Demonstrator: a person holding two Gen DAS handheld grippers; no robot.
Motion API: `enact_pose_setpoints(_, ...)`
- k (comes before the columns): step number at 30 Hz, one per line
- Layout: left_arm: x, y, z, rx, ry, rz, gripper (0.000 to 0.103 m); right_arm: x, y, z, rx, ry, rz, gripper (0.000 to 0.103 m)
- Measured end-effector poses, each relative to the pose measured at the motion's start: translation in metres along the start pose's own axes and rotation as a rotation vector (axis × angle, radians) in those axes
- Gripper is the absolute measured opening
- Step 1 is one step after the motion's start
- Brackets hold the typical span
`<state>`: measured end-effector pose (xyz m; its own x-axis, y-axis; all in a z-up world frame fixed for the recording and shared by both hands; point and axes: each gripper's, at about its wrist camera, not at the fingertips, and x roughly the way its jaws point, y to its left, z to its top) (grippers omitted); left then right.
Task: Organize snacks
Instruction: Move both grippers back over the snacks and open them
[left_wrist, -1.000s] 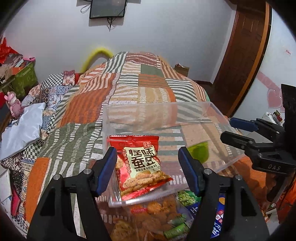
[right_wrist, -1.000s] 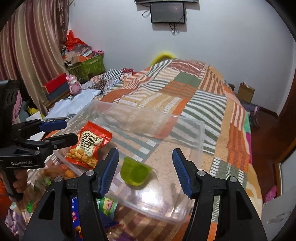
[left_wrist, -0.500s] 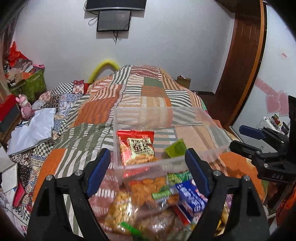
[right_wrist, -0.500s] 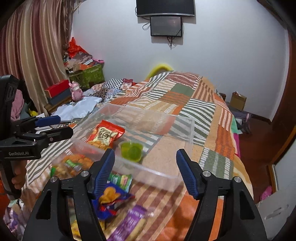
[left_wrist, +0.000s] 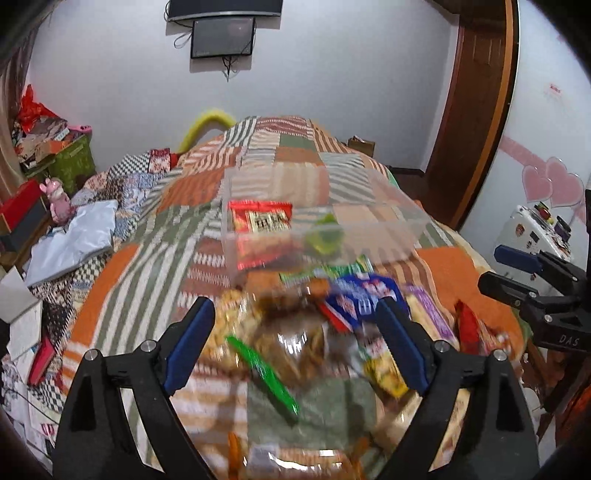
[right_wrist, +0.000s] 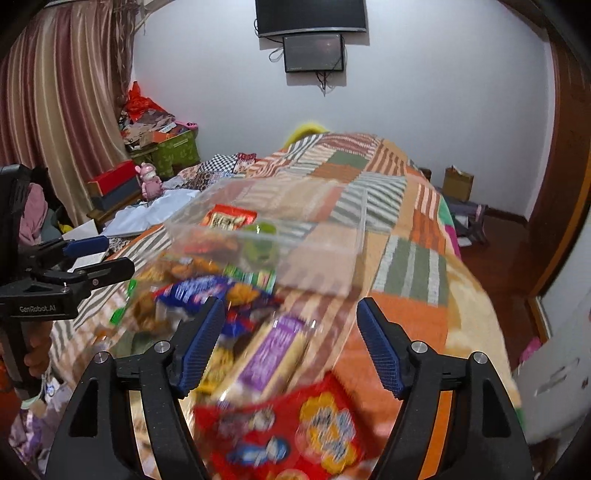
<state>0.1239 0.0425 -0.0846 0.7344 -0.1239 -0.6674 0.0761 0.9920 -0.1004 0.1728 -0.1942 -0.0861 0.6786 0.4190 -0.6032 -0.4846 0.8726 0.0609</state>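
Note:
A clear plastic bin (left_wrist: 388, 221) (right_wrist: 332, 254) sits on the patchwork bed and holds a red snack bag (left_wrist: 260, 218) (right_wrist: 227, 219) and a green jelly cup (left_wrist: 325, 236) (right_wrist: 260, 240). A blurred pile of snack packs (left_wrist: 332, 317) (right_wrist: 236, 314) lies in front of the bin. It includes a purple pack (right_wrist: 273, 350), a red pack (right_wrist: 288, 432) and a green strip (left_wrist: 262, 369). My left gripper (left_wrist: 291, 343) is open and empty above the pile. My right gripper (right_wrist: 290, 343) is open and empty over the purple pack.
The patchwork bed (left_wrist: 155, 266) fills the middle. Boxes and a pink toy (left_wrist: 59, 195) stand at the left by the curtain (right_wrist: 48, 129). A wooden door (left_wrist: 476, 110) and a white appliance (left_wrist: 535, 229) are at the right. A TV (right_wrist: 314, 48) hangs on the far wall.
Both grippers have pulled back and up from the bin. The snack pile in front of the bin has come into view. Both stay open and empty.

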Motion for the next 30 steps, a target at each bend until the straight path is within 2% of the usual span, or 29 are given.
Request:
enact_pose_setpoints(5, -0.006, 0.005, -0.026, -0.024, 0.042, 0.013, 0.09, -0.009, 0.017, -0.019, -0.011, 0.008, 0.018, 0.072)
enact_pose_setpoints(10, -0.012, 0.014, -0.054, -0.041, 0.093, 0.032, 0.09, -0.009, 0.042, -0.033, -0.026, 0.033, 0.092, 0.072)
enact_pose_setpoints(17, -0.021, 0.016, -0.089, -0.045, 0.144, 0.044, 0.094, -0.007, 0.067, -0.047, -0.053, 0.067, 0.141, 0.072)
enact_pose_setpoints(23, -0.034, 0.009, -0.103, -0.039, 0.147, -0.005, 0.094, -0.01, 0.076, -0.065, -0.057, 0.116, 0.156, 0.072)
enact_pose_setpoints(25, -0.036, 0.006, -0.106, -0.045, 0.152, -0.033, 0.093, -0.012, 0.076, -0.07, -0.056, 0.128, 0.163, 0.071)
enact_pose_setpoints(26, -0.035, 0.005, -0.106, -0.047, 0.156, -0.049, 0.089, -0.012, 0.076, -0.072, -0.055, 0.135, 0.169, 0.071)
enact_pose_setpoints(27, -0.035, 0.003, -0.107, -0.049, 0.161, -0.057, 0.082, -0.013, 0.076, -0.074, -0.051, 0.14, 0.174, 0.068)
enact_pose_setpoints(30, -0.028, -0.003, -0.108, -0.056, 0.194, -0.094, 0.075, -0.012, 0.075, -0.077, -0.031, 0.166, 0.198, 0.056)
